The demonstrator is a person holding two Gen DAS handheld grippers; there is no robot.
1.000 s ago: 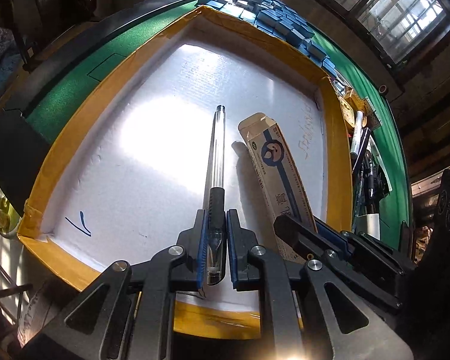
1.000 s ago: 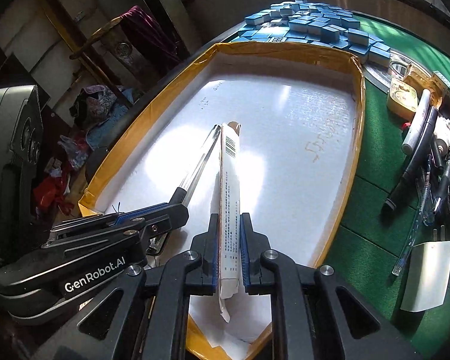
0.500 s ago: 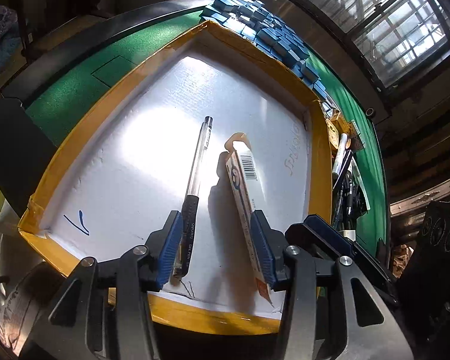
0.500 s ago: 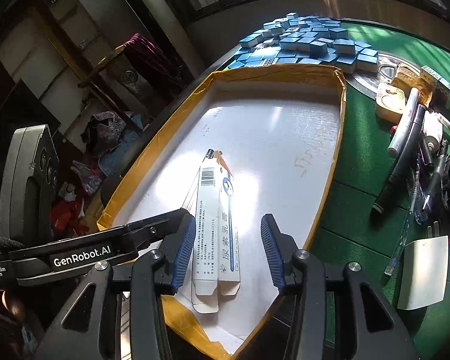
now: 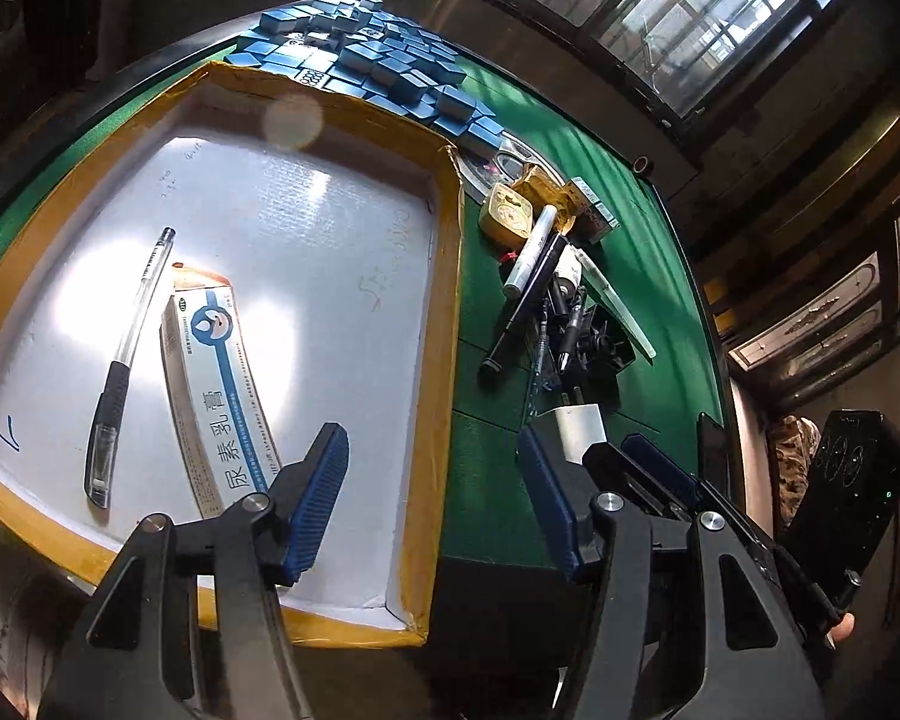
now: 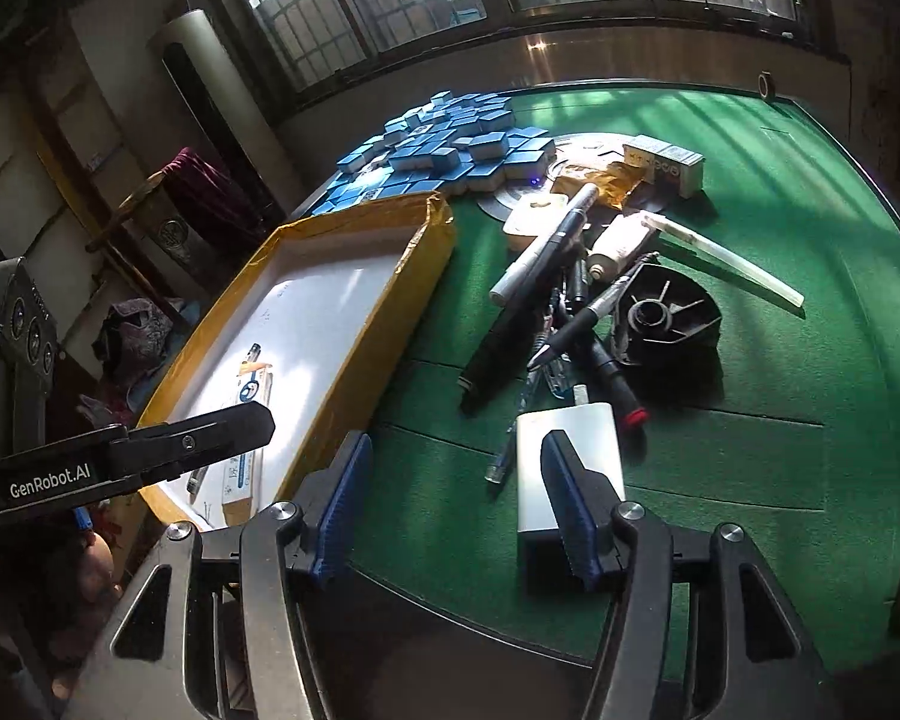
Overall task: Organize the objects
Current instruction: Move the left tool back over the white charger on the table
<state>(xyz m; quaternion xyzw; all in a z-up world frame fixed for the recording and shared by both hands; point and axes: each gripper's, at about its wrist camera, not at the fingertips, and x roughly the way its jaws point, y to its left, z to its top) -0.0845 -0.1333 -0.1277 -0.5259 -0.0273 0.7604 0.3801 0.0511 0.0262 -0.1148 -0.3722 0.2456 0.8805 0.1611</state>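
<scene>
Left of the left gripper, whose jaws have just been opening and stand apart and empty, the pen and ointment box lie side by side in the yellow-rimmed tray. Ahead of the right gripper, jaws likewise just opened and empty, the pile of pens on the desk is yet to be sorted.

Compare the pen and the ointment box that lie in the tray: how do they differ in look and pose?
The pen is thin, with a clear barrel and black grip; the ointment box is wide, flat, white and blue with printed characters. The pen lies nearer the tray's left wall, the box nearer its middle. Both lie flat, side by side, apart, with no gripper on them.
</scene>
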